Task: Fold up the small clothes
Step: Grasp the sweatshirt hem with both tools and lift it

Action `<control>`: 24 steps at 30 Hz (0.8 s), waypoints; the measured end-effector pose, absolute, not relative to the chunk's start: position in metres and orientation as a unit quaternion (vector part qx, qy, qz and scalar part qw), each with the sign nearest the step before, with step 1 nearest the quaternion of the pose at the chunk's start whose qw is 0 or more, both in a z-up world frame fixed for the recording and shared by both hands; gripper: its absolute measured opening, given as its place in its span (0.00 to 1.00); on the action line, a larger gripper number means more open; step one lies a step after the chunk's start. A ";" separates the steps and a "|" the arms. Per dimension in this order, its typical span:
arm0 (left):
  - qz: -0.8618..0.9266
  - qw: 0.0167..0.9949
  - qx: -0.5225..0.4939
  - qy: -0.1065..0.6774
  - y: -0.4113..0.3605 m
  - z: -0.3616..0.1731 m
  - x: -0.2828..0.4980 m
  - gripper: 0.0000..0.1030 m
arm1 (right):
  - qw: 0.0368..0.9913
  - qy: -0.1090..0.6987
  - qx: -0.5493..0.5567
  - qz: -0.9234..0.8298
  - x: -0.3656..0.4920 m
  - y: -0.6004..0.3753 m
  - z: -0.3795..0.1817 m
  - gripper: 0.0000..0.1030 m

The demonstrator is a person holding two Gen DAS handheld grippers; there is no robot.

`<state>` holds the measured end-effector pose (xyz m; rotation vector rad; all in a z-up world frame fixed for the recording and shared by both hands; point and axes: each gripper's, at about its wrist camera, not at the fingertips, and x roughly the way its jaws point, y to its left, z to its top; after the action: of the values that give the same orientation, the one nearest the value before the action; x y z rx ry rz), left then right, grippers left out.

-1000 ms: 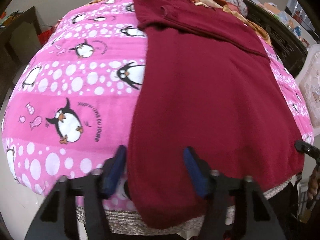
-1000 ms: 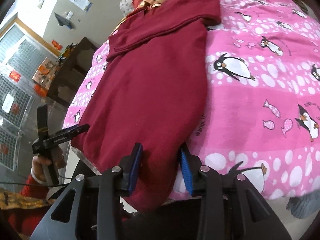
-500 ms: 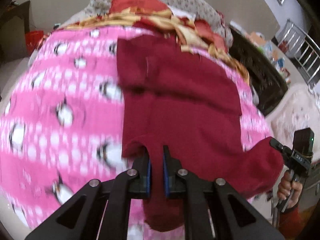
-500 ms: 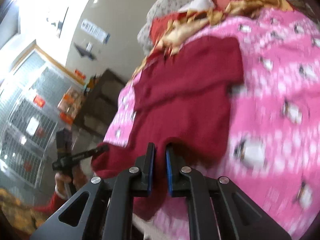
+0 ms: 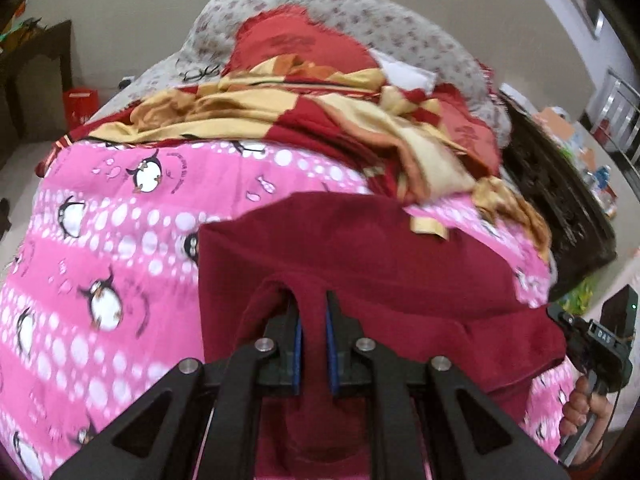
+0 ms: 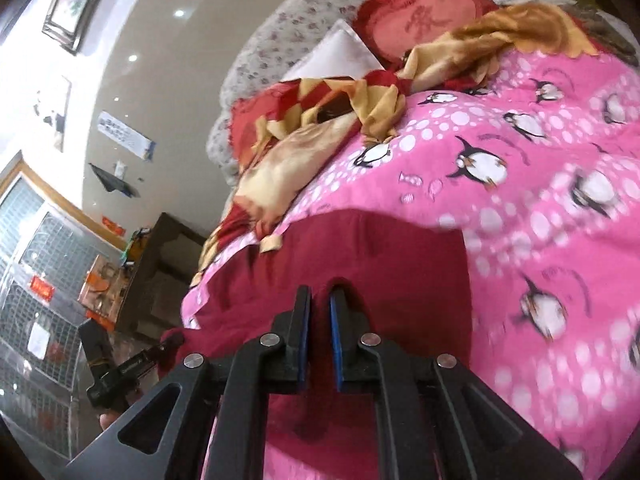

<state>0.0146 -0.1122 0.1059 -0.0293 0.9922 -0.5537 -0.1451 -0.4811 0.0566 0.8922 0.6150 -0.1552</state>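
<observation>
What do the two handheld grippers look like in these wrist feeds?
Both the left gripper and right gripper have black linkage arms with triangular cutouts, silver round pivot pins and blue pads inside the fingers. Seen across the bed, the right one has a black body with white lettering and a small green light.

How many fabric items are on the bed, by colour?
Maroon garment: 1, pinched by left claw and right claw
Pink penguin blanket: 1
Red-and-gold cloth: 1
Grey floral bedding: 1
Total: 4
</observation>
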 end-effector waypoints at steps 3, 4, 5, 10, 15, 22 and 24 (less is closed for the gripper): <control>-0.257 0.833 -0.024 0.489 -0.118 0.088 0.036 0.12 | 0.838 0.328 0.425 -0.095 -0.115 -0.493 0.042 0.19; -0.259 0.825 -0.039 0.500 -0.116 0.083 0.044 0.13 | 0.832 0.336 0.430 -0.098 -0.111 -0.498 0.039 0.19; -0.265 0.816 -0.056 0.511 -0.111 0.081 0.050 0.16 | 0.826 0.334 0.445 -0.092 -0.110 -0.504 0.037 0.23; -0.280 0.823 -0.072 0.488 -0.090 0.102 0.049 0.56 | 0.842 0.273 0.451 -0.111 -0.151 -0.523 0.057 0.43; -0.293 0.855 -0.042 0.426 -0.067 0.130 0.016 0.74 | 0.887 0.324 0.320 -0.079 -0.173 -0.478 0.077 0.43; -0.314 0.835 0.052 0.448 -0.070 0.096 -0.033 0.74 | 0.889 0.415 0.192 -0.026 -0.139 -0.413 0.047 0.42; -0.317 0.830 0.083 0.452 -0.083 0.084 -0.038 0.73 | 0.890 0.408 0.203 -0.036 -0.119 -0.419 0.043 0.42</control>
<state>-0.0376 -0.0829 0.0844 0.1754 0.9602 -0.6721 -0.1186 -0.4188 0.0432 0.4216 0.8471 -0.0740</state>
